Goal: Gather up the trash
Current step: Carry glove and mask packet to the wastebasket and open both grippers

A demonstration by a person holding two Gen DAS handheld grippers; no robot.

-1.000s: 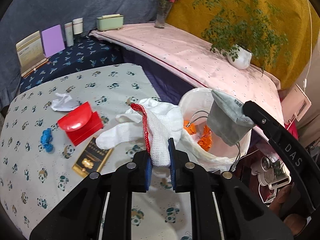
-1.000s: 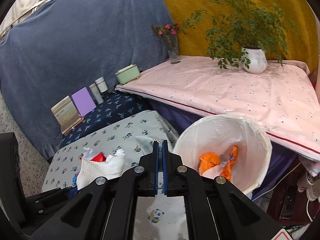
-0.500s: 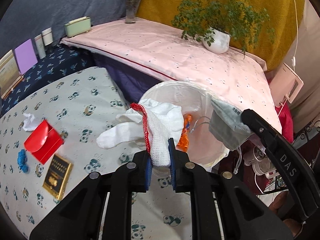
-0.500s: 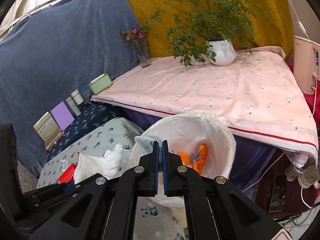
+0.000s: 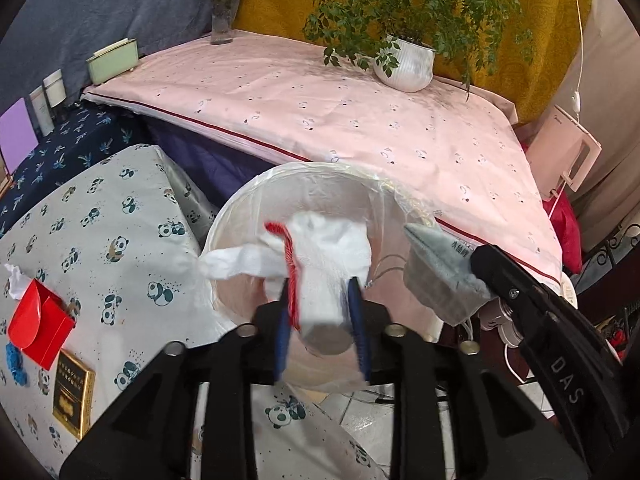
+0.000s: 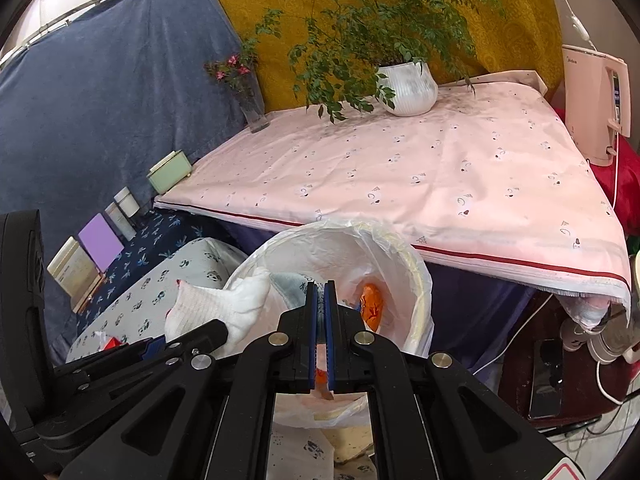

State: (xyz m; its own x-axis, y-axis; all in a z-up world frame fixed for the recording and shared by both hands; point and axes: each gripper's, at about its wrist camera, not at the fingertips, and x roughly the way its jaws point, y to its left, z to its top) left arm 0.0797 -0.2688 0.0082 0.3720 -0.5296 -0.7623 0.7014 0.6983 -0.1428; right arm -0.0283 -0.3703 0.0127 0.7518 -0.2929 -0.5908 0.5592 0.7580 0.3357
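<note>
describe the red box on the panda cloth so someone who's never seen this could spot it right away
Start at the panda-print cloth left of the white lined bin. Near its left edge sits the red box, with a crumpled white tissue behind it and a dark gold-printed packet in front. It is the only bright red, rounded-flap thing there.

white glove (image 5: 324, 264) between opening tongs (image 5: 320, 300)

Mustard wall hanging (image 6: 500, 8) behind pink-sheeted table (image 6: 420, 176), blue drape (image 6: 100, 100) beside.
</note>
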